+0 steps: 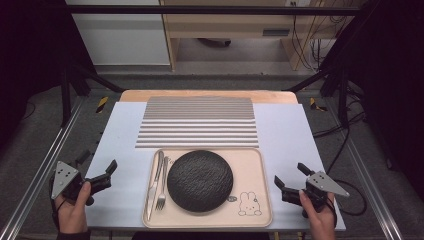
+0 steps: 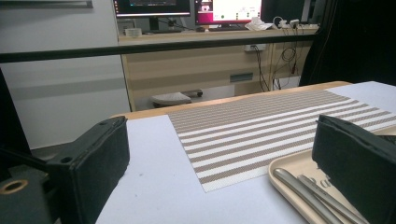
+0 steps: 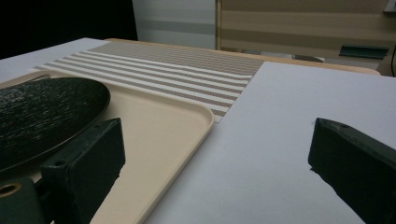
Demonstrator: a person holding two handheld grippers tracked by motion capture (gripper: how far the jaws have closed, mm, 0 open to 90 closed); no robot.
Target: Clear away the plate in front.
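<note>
With both my left gripper (image 1: 102, 175) and right gripper (image 1: 290, 181) spread wide and empty, I'd approach the black plate (image 1: 200, 180) low at centre frame on its tray (image 1: 260, 165), gripping the rim squarely.

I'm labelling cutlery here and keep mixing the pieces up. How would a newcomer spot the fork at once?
Find the beige tray at the table's near edge, holding a round black plate. Two metal pieces lie left of that plate; the fork is the one nearer it, showing tines at its near end, unlike the plain-bladed knife beside it.
</note>
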